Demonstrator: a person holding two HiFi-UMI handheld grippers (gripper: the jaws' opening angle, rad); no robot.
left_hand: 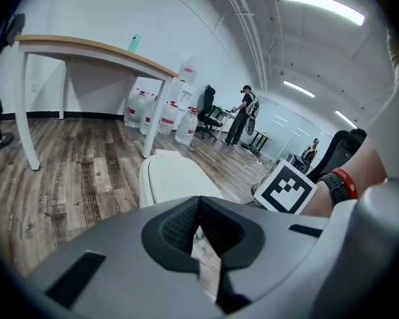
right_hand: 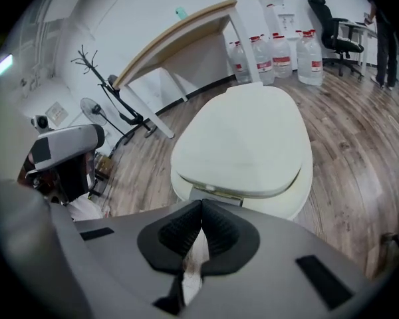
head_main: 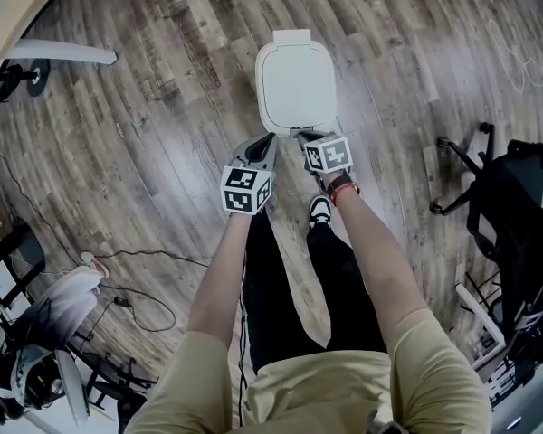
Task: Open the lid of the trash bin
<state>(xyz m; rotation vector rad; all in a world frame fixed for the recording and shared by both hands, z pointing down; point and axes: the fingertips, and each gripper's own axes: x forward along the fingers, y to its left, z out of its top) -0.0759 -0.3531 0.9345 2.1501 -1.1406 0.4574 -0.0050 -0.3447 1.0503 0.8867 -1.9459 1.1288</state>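
A white trash bin (head_main: 295, 87) with a rounded lid lying flat stands on the wooden floor ahead of me. The lid (right_hand: 246, 145) fills the middle of the right gripper view, and its near edge has a small grey catch. My right gripper (head_main: 300, 135) is shut with nothing in it, just short of the bin's near edge. The left gripper (head_main: 264, 140) is also shut and empty, a little to the left and short of the bin (left_hand: 173, 178). The right gripper's marker cube (left_hand: 287, 187) shows in the left gripper view.
A white table (left_hand: 86, 52) stands to the left with water bottles (left_hand: 176, 105) behind it. A black office chair (head_main: 511, 215) is to my right, cables (head_main: 136, 287) lie on the floor at left. Two people (left_hand: 243, 115) stand far off.
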